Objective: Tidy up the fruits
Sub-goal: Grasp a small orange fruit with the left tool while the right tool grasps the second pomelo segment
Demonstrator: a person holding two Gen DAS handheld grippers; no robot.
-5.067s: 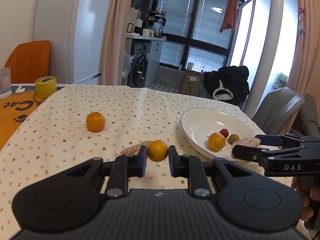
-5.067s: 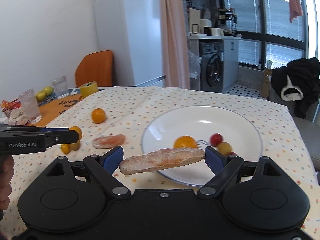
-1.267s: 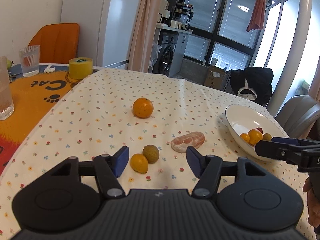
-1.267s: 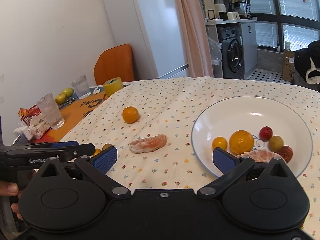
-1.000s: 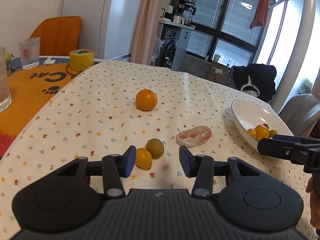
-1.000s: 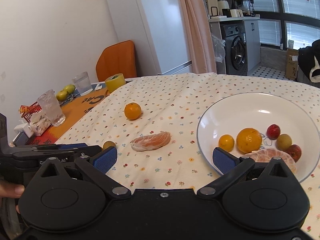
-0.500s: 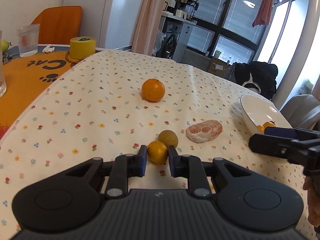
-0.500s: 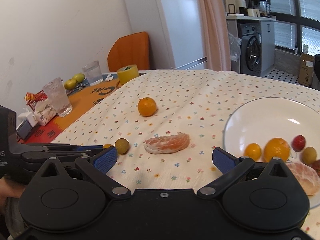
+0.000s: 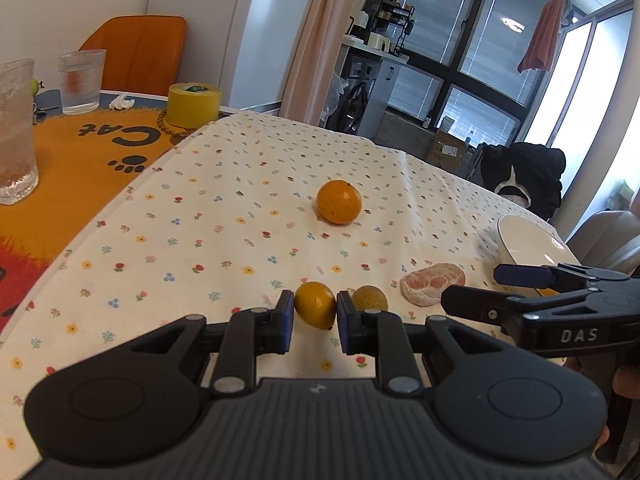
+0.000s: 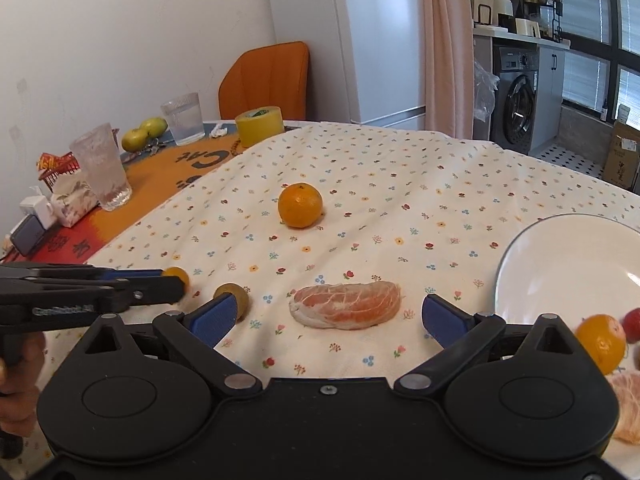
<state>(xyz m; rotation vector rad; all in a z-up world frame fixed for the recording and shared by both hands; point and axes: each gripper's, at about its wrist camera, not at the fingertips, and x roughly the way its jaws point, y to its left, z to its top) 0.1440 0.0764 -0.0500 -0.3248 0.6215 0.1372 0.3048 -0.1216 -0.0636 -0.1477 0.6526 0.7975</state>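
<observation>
Peeled citrus segment (image 10: 346,305) lies on counter (image 10: 400,200), dead ahead at 12 o'clock of right tool (image 10: 332,316), long axis crosswise between its wide-spread jaws; right hand clearly nearer. Plate (image 10: 560,264) at 3 o'clock holds fruit already. Left tool (image 9: 312,316) pinches small yellow-orange fruit (image 9: 315,305) (seemingly still on cloth). Green-brown fruit (image 9: 370,298) just beside at 3 o'clock; orange (image 9: 339,202) farther at 12 o'clock.
</observation>
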